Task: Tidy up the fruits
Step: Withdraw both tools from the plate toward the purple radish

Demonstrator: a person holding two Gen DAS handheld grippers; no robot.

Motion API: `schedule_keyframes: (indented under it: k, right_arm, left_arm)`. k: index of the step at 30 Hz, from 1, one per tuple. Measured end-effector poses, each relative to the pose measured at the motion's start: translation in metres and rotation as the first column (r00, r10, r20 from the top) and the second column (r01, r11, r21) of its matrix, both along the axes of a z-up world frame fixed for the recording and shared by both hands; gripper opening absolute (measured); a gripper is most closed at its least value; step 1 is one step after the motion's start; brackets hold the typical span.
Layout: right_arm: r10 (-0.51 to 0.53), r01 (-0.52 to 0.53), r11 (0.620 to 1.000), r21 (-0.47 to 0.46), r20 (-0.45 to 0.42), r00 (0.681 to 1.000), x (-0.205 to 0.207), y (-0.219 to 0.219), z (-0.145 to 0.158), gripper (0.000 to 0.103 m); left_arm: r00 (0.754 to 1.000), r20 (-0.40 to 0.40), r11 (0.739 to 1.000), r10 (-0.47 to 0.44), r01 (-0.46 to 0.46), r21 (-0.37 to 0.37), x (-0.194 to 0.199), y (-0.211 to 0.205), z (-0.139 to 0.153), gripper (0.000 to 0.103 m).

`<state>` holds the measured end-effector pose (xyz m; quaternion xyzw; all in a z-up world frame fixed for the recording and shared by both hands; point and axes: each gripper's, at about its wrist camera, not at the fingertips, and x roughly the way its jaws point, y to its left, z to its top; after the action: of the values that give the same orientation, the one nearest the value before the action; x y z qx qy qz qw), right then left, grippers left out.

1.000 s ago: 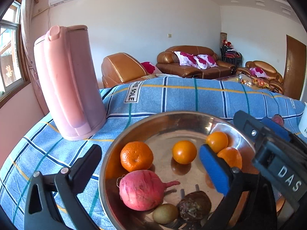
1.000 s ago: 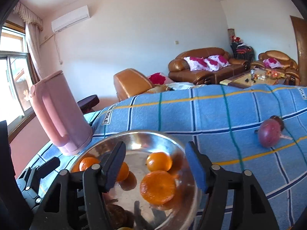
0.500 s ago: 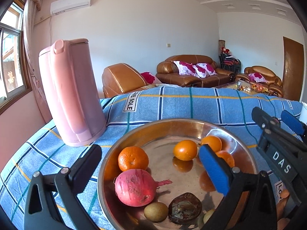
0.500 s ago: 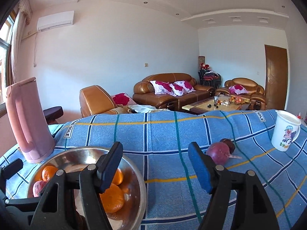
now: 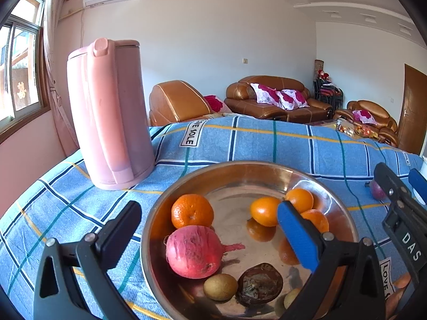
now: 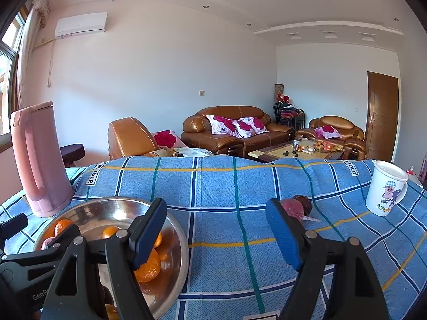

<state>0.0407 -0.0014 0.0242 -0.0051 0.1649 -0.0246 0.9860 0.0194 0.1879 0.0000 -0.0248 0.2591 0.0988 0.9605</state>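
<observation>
Mostly, the gathering looks done: the steel bowl (image 5: 344, 213) on the blue checked tabletop (image 6: 226, 186) already holds four tangerines (image 5: 192, 210), a pink dragon-fruit-like fruit (image 5: 193, 252), a kiwi (image 5: 220, 286) and a dark, wrinkled passion fruit (image 5: 260, 284). What seems left is a reddish-purple fruit (image 6: 292, 208) lying loose on the cloth, well apart from the bowl, with a darker round fruit (image 6: 304, 202) touching it from behind.

The right claw (image 6: 216, 232) faces that pair, its jaws opening with nothing between them, only bare cloth. The left claw (image 5: 208, 232) hovers low at the bowl's near edge, spread wide and grasping nothing; its dark finger sits outside the rim, its blue pad over the fruit inside.

A pink kettle (image 5: 109, 114) stands just beside the bowl, and a white cartoon mug (image 6: 387, 189) sits towards the tabletop's right end.

Hard to judge: the blue right-hand pad covers part of the loose fruit, so its kind stays uncertain. A pale fruit near the bowl's front is cut off behind the left claw, and orange shapes at the lower right corner of the left view are too clipped to name.
</observation>
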Motion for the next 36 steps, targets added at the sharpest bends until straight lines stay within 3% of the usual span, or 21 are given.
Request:
schedule_keyframes:
  k: [15,31,36]
  right_arm:
    - [0.0,0.0,0.999,-0.052,0.002,1.0,-0.018,-0.025,0.001,0.078]
    - [-0.127,0.127,0.988,-0.089,0.007,0.992,-0.024,-0.119,0.005,0.078]
    - [-0.183,0.181,0.981,-0.07,-0.012,0.983,-0.019,-0.155,0.004,0.078]
  left_arm:
    - [0.999,0.041,0.998,-0.018,0.016,0.061,-0.023,-0.03,0.004,0.103]
    - [0.991,0.013,0.989,-0.131,0.13,0.064,-0.026,-0.098,0.003,0.103]
    - [0.984,0.009,0.979,-0.18,0.178,0.097,-0.022,-0.129,0.004,0.103]
